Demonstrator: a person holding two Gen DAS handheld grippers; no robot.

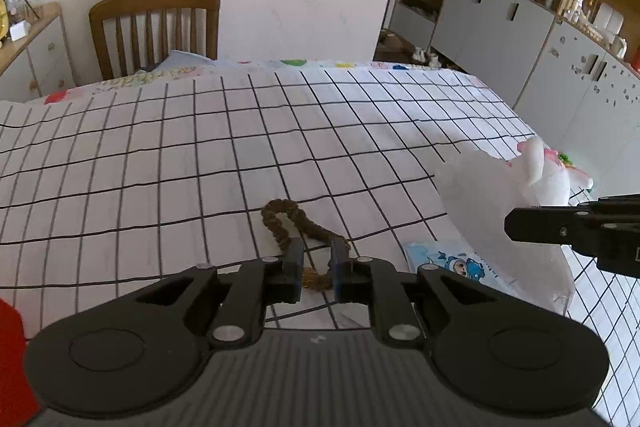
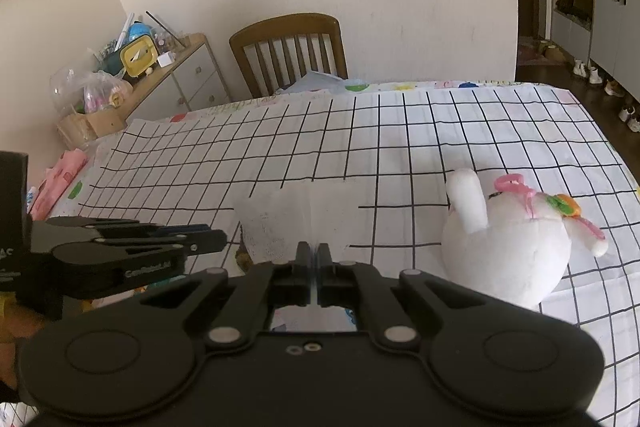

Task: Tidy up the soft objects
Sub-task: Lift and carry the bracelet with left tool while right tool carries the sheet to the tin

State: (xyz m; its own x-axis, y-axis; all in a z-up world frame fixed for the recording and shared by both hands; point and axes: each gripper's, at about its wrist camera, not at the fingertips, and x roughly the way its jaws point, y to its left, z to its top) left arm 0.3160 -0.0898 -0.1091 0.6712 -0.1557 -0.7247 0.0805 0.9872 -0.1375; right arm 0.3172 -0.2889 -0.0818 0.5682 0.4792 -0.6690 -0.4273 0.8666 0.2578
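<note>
The left gripper [image 1: 317, 259], a black two-finger tool with blue-edged pads, points down at a white tablecloth with a black grid [image 1: 160, 163]. Its jaws stand a little apart, and a brown, braided fabric hair tie [image 1: 298, 223] lies on the cloth with one strand running between them; the pads straddle that strand rather than press on it, so the tie is let go, not grasped. The loop end of the tie spreads out beyond the fingertips.

The right gripper [image 2: 313, 259] is clamped tight on a thin, translucent white plastic bag [image 2: 296, 223], whose pleated edge fans up from between the closed fingers and hangs above the cloth (in the left wrist view the same bag stands just right of the hair tie, with the right gripper's black fingers pinching its side).

A white plush rabbit with a pink bow and an orange-and-green ornament [image 2: 516, 243] lies on the cloth just right of the bag. A small blue-and-white cartoon-printed packet [image 1: 452, 263] sits on the cloth partly under the bag. A brown wooden slat-back chair [image 2: 288, 47] stands at the far edge of the table.
</note>
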